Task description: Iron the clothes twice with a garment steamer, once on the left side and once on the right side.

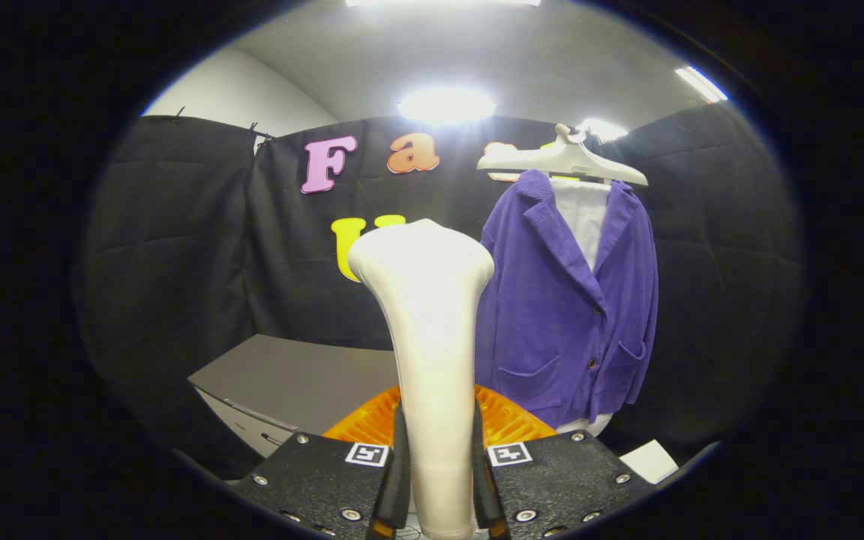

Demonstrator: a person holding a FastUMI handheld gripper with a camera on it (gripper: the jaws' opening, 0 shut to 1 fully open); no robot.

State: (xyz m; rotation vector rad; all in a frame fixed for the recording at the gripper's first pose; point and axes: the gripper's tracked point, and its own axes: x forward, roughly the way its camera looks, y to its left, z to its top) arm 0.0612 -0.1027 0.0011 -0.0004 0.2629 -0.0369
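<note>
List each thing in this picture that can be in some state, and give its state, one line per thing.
garment steamer: upright, handle clamped between the fingers, head well short of the jacket.
gripper: shut on the steamer's handle.
purple jacket: hanging, front partly open over a white garment.
white hanger: hung up, carrying the jacket.
grey cabinet: drawer shut.

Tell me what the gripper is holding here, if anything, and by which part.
The gripper is shut on the garment steamer, both fingers clamping the lower part of its white handle; the wide head rises ahead of them, beside the purple jacket.
</note>
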